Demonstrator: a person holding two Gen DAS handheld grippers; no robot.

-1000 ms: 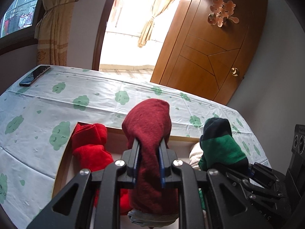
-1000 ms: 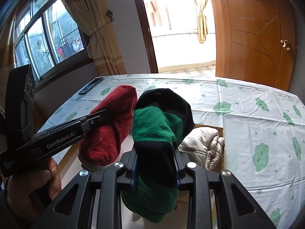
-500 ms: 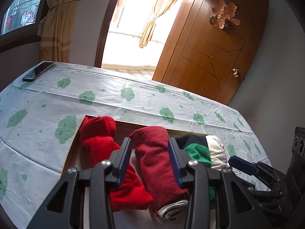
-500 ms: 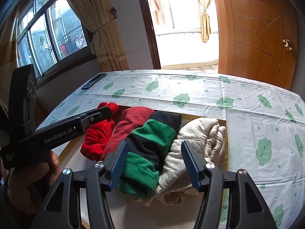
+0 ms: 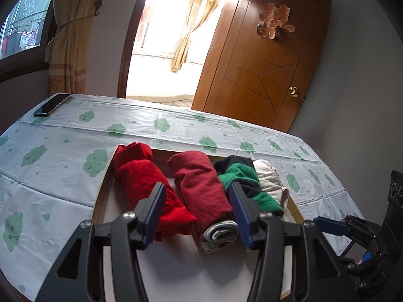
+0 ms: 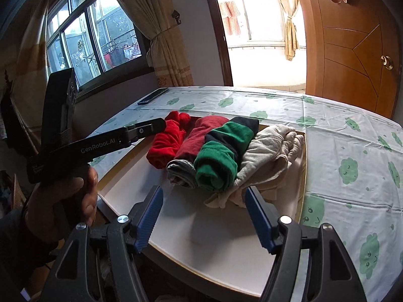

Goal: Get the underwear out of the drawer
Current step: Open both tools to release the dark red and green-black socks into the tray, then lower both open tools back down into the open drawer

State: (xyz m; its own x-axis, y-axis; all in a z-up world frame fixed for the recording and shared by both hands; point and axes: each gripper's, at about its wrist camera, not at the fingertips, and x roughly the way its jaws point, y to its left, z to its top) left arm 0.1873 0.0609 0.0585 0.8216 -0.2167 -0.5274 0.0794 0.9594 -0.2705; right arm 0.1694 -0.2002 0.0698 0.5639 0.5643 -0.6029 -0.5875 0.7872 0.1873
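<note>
Underwear: four rolled pieces are lying side by side in the drawer [image 6: 176, 216], toward its far edge, each touching its neighbour.
Bright red roll [image 5: 148, 188]: it is sitting nearest the drawer's left wall, its far end reaching the back left corner.
Dark red roll [image 5: 201, 191]: it is lying just right of the bright red one, with a grey waistband showing at its near end.
Green and black roll [image 6: 224, 151]: it is resting third in the row, pressed between the dark red roll and the cream one.
Cream piece [image 6: 269, 156]: loosely bunched, it is filling the drawer's right side up to the right wall.
Left gripper [image 5: 196, 201]: I am holding it over the near part of the drawer; its jaws have just been opening and are standing apart on either side of the dark red roll, pads not pressing on it.
Right gripper [image 6: 204, 198]: my jaws have just been opening too; they are spread wide and gripping nothing, with the near ends of the green and cream pieces just beyond the fingertips.
Left hand [image 6: 60, 193]: in the right wrist view it is gripping the left gripper's handle at the drawer's left edge.
Drawer floor: the white near half is lying bare.
Tablecloth [image 5: 63, 151]: pale with green cloud prints, it is covering the top around the drawer.
Phone [image 5: 51, 104]: it is lying at the tabletop's far left corner, well apart from the drawer.
</note>
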